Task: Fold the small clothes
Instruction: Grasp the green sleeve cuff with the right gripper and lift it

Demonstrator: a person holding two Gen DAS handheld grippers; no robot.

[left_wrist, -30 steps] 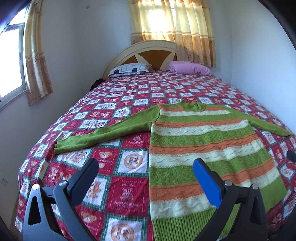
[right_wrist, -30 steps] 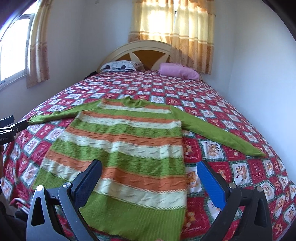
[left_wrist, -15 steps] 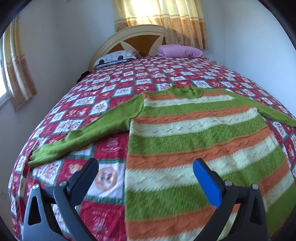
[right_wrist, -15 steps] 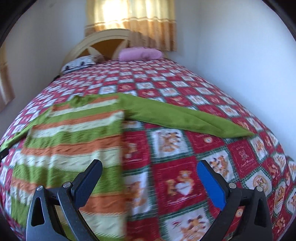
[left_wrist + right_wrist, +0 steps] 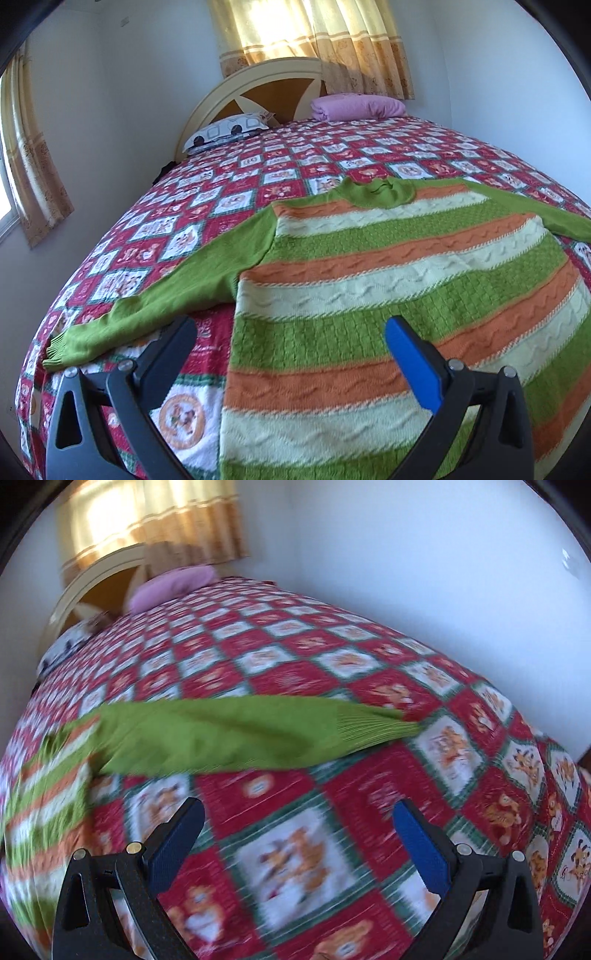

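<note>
One garment: you have a single striped knit sweater (image 5: pixel 388 295) lying flat and face-up on the bed (image 5: pixel 332 155), both sleeves spread out to the sides, neck toward the headboard (image 5: pixel 258 88).
Feel: judge it soft, limp and fairly light for its bulk; the cable knit looks thick and grippy, so it should not slide out of a pinch, but it will stretch and sag if you lift it from one spot only.
Where to hold: take each sleeve near its ribbed cuff, where the fabric is denser; the left sleeve (image 5: pixel 162 295) ends just ahead of your left side, and the right sleeve (image 5: pixel 229 734) has its cuff (image 5: pixel 376 727) ahead of your right side.
Left gripper (image 5: pixel 288 343): fingers (image 5: pixel 173 350) spread wide and holding nothing, hovering over the sweater's left edge beside the sleeve.
Right gripper (image 5: pixel 295 830): fingers (image 5: pixel 417 838) spread wide and holding nothing, above bare bedspread, with the sleeve a little beyond; this view is blurred, so fine detail is uncertain.
Around: a patterned pillow (image 5: pixel 229 131) and a folded pink blanket (image 5: pixel 354 107) sit well apart at the head end; curtains (image 5: pixel 314 37) hang behind.
In the way: nothing lies on the sweater; the patterned quilt underneath is itself loose cloth, so you risk pinching it along with the sleeve.
</note>
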